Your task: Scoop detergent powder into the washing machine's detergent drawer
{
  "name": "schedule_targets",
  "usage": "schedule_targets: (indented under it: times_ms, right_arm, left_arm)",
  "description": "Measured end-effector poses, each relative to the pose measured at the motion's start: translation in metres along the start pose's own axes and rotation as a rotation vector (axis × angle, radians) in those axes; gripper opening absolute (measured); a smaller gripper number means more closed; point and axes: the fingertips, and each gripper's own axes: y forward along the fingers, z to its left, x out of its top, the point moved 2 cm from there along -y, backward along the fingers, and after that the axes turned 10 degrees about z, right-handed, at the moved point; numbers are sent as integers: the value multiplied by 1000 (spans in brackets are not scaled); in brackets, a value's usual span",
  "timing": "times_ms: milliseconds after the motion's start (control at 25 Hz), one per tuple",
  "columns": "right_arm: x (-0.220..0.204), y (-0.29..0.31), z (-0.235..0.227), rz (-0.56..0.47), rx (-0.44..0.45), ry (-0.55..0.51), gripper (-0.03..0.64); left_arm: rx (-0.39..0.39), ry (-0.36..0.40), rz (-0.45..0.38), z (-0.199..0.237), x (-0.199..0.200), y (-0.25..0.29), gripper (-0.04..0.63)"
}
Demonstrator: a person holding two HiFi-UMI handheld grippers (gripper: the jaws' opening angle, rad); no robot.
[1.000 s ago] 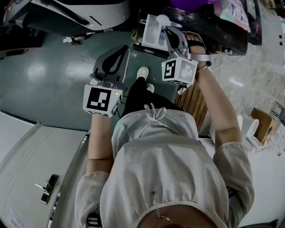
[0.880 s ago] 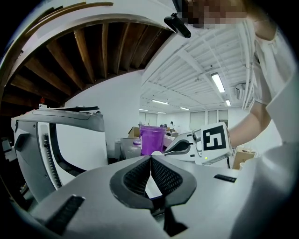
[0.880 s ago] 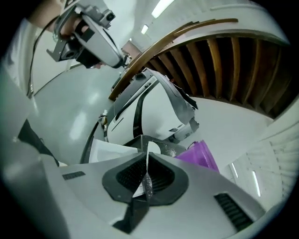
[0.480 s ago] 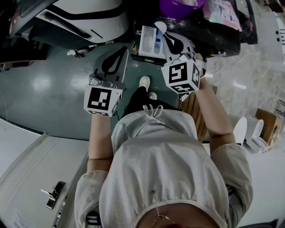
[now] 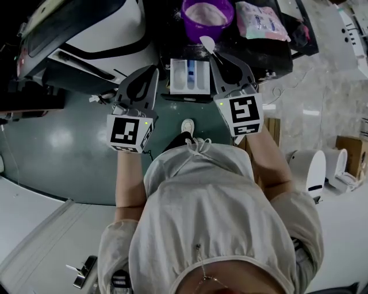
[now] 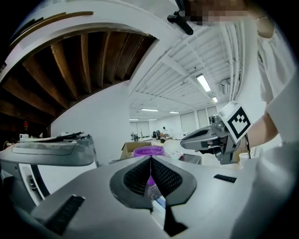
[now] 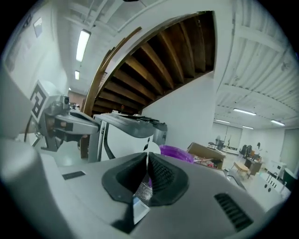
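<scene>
A glossy green floor [image 5: 52, 115] is seen below, and a dark countertop [image 5: 270, 51] is set beside a white washing machine [image 5: 98, 28]. In the gripper views an open hall with strip-lit ceiling [image 6: 187, 79] and the underside of a wooden staircase [image 7: 163, 60] is shown. A purple bowl [image 5: 192, 33] of detergent powder [image 5: 207, 12] is placed on the countertop, with a pink packet [image 5: 259, 20] just beside it. The detergent drawer [image 5: 175, 74] is found in front of the bowl, between the two grippers, its compartments running away from the person. The white scoop [image 5: 207, 42] is clamped by its handle in the right gripper [image 5: 221, 55]. Its long axis is angled forward and leftward, and its bowl is pointed toward the purple bowl, over the drawer's far right corner. The left gripper [image 5: 154, 69] is held left of the drawer, jaws together with nothing between them.
</scene>
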Motion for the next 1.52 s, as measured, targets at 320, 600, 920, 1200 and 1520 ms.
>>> schedule_targets:
  times_ms: [320, 600, 920, 1200, 1520]
  right_arm:
    - [14, -45, -49, -130, -108, 89, 15]
    - [17, -61, -64, -203, -119, 165, 15]
    - [24, -63, -71, -236, -117, 159, 14]
    - [25, -61, -70, -233, -109, 135, 12]
    - [22, -60, -62, -225, -93, 103, 11]
  left_arm:
    - [-14, 58, -71, -11, 44, 16, 21]
    - [-21, 70, -98, -22, 61, 21, 22]
    - [-2, 68, -94, -23, 68, 22, 21]
    - [11, 55, -83, -20, 66, 22, 21]
    - [9, 35, -87, -15, 65, 21, 21]
